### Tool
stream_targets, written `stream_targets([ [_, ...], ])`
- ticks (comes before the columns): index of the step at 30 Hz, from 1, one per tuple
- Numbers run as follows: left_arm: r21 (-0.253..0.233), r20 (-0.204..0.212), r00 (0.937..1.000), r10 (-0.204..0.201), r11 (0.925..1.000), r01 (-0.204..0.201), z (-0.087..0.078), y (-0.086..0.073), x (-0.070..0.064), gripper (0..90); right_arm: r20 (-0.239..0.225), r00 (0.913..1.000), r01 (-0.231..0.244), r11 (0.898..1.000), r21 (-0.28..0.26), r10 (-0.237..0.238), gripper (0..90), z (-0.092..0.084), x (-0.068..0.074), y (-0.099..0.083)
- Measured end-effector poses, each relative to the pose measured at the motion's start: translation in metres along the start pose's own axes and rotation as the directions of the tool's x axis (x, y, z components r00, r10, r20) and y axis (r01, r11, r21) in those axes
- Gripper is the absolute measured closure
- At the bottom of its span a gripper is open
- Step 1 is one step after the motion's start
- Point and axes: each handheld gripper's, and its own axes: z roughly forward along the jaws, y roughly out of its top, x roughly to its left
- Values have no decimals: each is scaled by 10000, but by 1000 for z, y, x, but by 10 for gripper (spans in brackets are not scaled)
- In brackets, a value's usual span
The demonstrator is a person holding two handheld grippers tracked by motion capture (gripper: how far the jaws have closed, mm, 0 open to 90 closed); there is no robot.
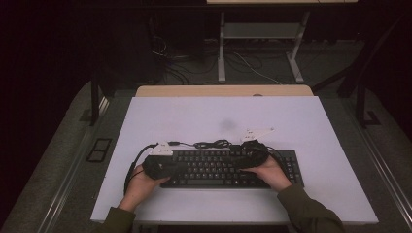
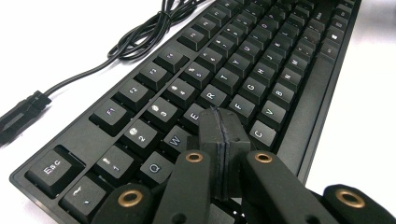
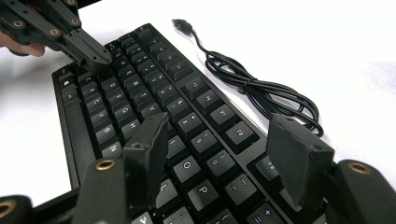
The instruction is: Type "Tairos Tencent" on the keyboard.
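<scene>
We hold the left gripper (image 1: 167, 167) over the left end of the black keyboard (image 1: 218, 167), its jaws pressed together with nothing between them, tips just above the letter keys. The keyboard lies along the table's (image 1: 311, 126) near edge, its cable (image 1: 211, 144) coiled behind it. Our right gripper (image 1: 250, 154) hovers over the right end, jaws spread.

Left tool (image 2: 219, 140) has its jaws pressed together; right tool (image 3: 224, 154) stands spread wide.
</scene>
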Motion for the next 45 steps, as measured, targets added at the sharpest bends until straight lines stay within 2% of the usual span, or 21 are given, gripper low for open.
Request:
stream_targets([
  [7,-168,-43,9999,-106,9998,105,-2,1,0,864,10,10000,29,10000,-59,-28,385,0,0,0],
  [15,-351,-206,9993,-308,9989,301,-3,1,-1,694,-11,10000,18,10000,-59,-18,385,-1,0,0],
  [20,-383,-141,9994,-319,9988,313,-2,1,-2,604,3,10000,-17,10000,-74,17,385,-3,-1,0],
  [27,-409,94,9996,-267,9988,271,0,3,-7,567,27,10000,-24,9999,-102,25,384,-4,-2,0],
  [32,-388,416,9991,-113,9992,129,1,6,-13,593,23,10000,-36,9999,-106,36,384,-4,-2,0],
  [37,-396,735,9972,109,9992,-80,2,9,-18,701,39,10000,-14,10000,-88,14,384,-4,-2,0],
  [39,-293,883,9956,322,9991,-297,2,10,-19,749,38,10000,-19,9999,-99,20,384,-4,-2,0],
  [40,-337,948,9951,284,9991,-253,3,10,-20,769,32,10000,-18,9999,-102,19,384,-4,-2,0],
  [45,-237,1336,9895,542,9984,-515,5,12,-25,852,29,10000,-11,10000,-95,11,384,-3,-2,0],
])
